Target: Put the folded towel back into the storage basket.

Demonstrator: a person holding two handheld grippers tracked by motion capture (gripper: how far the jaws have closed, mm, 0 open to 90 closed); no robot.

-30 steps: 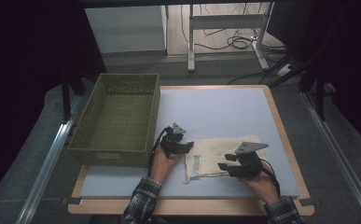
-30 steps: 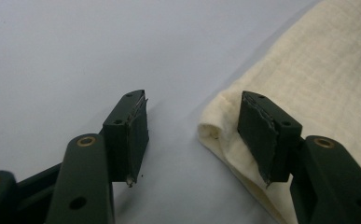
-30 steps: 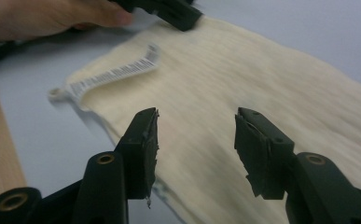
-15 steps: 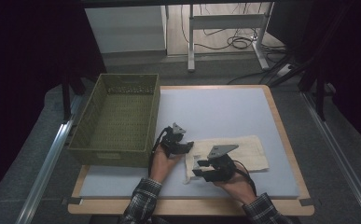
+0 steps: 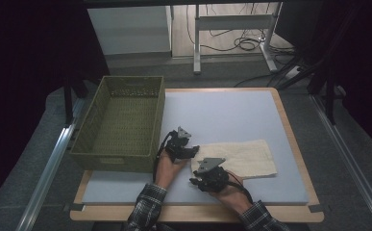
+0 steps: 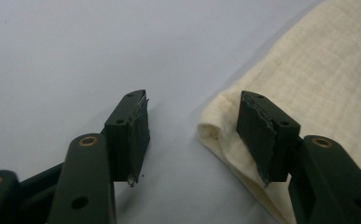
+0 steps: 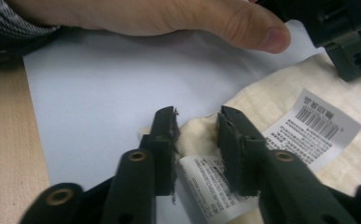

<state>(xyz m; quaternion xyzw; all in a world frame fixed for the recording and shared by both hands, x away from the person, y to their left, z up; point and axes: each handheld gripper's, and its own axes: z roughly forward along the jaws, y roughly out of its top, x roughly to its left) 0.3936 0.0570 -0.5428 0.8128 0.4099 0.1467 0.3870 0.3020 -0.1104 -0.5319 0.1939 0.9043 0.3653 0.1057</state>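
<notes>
A cream cloth (image 5: pixel 239 157) is seen lying flat on the pale blue mat (image 5: pixel 222 115) of the desk (image 5: pixel 289 211), towards its near right part. At the cloth's left edge the left hand-held gripper (image 5: pixel 189 150) is held; in the left gripper view (image 6: pixel 192 135) its jaws are spread wide, one on the bare mat and the other resting on the rolled corner of the cloth (image 6: pixel 318 88). The right hand-held gripper (image 5: pixel 196 182) is placed at the cloth's near left corner. In the right gripper view (image 7: pixel 197 135) its jaws are set to either side of a bunched fold of cloth (image 7: pixel 281 93) with a narrow gap left between them; whether the fold is actually pinched cannot be told. Two white printed care labels (image 7: pixel 313 126) are seen beside these jaws, and a thumb (image 7: pixel 243 23) lies above them. A green woven basket (image 5: pixel 118 125) stands on the left part of the desk, just beside the left hand-held gripper.
</notes>
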